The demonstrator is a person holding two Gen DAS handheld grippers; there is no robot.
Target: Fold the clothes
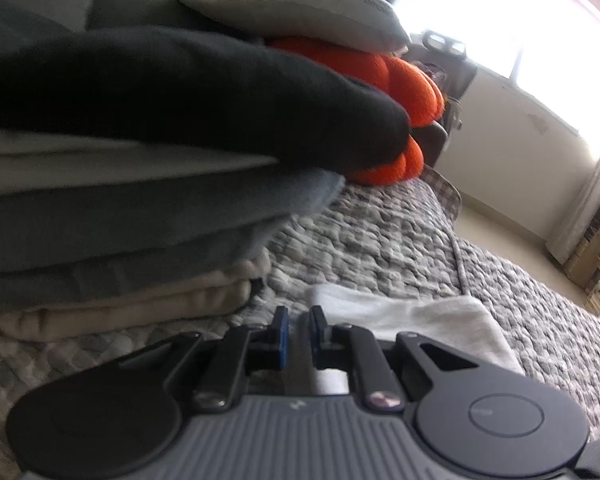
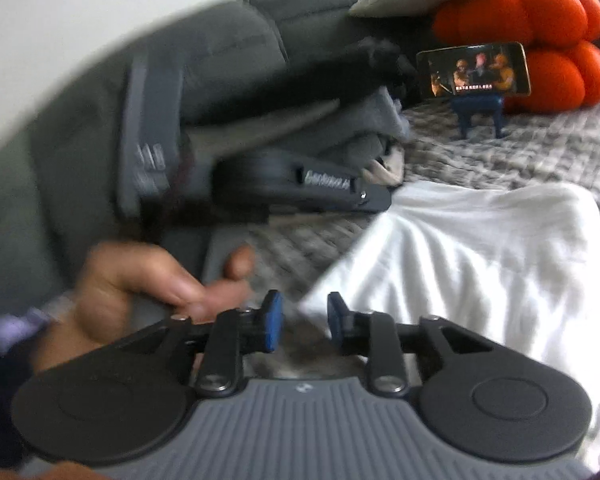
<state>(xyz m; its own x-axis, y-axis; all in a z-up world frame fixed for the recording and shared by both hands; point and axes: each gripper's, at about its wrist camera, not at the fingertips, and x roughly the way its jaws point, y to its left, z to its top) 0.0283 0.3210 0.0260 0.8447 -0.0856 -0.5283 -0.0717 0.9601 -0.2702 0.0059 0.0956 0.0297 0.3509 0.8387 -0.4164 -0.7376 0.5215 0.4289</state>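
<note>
A white garment [image 2: 480, 264] lies crumpled on the grey quilted cover [image 2: 540, 148]. One of its corners points into the gap of my right gripper [image 2: 303, 322], which is open, and its blue pads touch nothing. In the left wrist view the same white garment [image 1: 440, 316] lies just right of my left gripper [image 1: 299, 322] and runs under its right finger. The left jaws stand almost together, with no cloth seen in the slit. From the right wrist view, the left gripper's [image 2: 382, 200] tip sits at the garment's far left edge.
A stack of folded clothes [image 1: 120, 200], black on top, rises left of the left gripper. Behind are an orange cushion [image 2: 540, 40], a pale pillow [image 1: 300, 12], a phone on a stand [image 2: 474, 70] and the grey sofa back [image 2: 228, 52]. A hand [image 2: 140, 280] shows at the left.
</note>
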